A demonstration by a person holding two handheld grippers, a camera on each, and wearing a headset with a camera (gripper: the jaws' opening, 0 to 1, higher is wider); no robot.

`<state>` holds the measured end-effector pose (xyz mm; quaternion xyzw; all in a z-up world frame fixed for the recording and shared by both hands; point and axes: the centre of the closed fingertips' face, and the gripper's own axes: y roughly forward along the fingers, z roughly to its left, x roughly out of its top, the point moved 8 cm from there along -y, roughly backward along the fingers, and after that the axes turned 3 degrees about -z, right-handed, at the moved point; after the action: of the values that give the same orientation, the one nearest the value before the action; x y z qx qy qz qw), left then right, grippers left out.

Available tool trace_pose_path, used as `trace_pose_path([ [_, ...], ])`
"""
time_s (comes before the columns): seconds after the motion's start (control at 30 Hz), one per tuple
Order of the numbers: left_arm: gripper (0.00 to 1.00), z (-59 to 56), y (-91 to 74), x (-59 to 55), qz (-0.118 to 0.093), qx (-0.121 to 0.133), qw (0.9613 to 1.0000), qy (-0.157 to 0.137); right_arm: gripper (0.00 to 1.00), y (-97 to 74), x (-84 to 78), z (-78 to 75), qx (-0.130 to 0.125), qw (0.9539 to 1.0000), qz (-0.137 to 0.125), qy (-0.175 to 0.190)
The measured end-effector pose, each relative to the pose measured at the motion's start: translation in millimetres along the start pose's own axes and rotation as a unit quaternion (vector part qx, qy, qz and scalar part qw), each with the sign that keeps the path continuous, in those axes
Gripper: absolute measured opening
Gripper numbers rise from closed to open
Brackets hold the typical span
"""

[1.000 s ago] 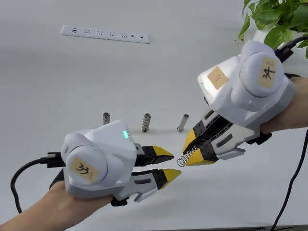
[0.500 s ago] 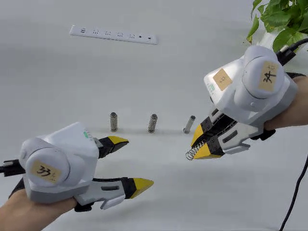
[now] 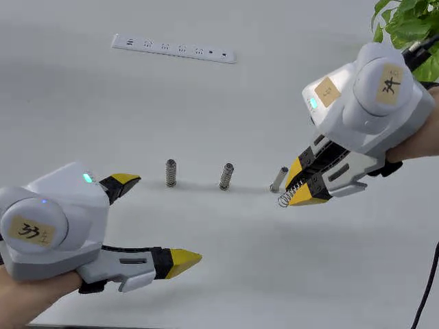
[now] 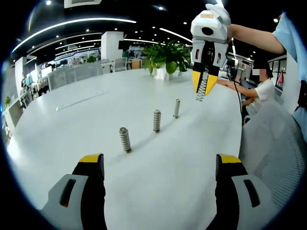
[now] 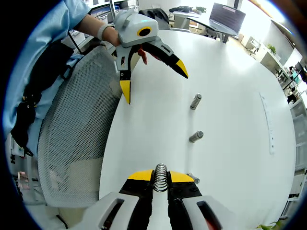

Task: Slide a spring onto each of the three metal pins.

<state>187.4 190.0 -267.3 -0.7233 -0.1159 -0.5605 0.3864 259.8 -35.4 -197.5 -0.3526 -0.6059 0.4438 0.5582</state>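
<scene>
White table [image 3: 206, 260], and three metal pins stand in a row on it. The left pin [image 3: 171, 173] and middle pin [image 3: 226, 176] each wear a spring, and the right pin [image 3: 279, 179] is bare. A white power strip [image 3: 173, 49] lies well behind them, with a leafy plant [image 3: 405, 27] at the edge.

White with yellow-black tips: left tool [image 3: 161, 218], right tool [image 3: 297, 193]; silver spring [image 3: 285, 199]; white table [image 3: 82, 123]; green plant [image 3: 405, 27].

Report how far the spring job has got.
Done: the left pin and middle pin each wear a spring. In hand: the right gripper is shut on the third spring, beside the bare pin. The left gripper is open, holding nothing. Left: slide that spring onto the bare pin.
</scene>
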Motion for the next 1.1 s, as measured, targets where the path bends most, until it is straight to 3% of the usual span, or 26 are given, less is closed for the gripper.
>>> trace_pose_path([
  [0.37,0.99,3.9,-5.3,-4.2,0.003,0.011,0.9999,-0.012,0.07,5.2,-14.3,-36.9,-0.02,0.9985,0.049,-0.012],
  [0.6,0.98,3.4,-5.7,-5.2,0.005,0.009,0.9999,-0.013,0.07,6.1,-19.1,-48.4,-0.022,0.9971,0.071,-0.016],
  [1.1,0.97,4.4,-4.7,-9.5,0.011,0.003,0.9998,-0.019,0.07,13.3,-18.5,-51.1,-0.007,0.996,0.086,-0.022],
])
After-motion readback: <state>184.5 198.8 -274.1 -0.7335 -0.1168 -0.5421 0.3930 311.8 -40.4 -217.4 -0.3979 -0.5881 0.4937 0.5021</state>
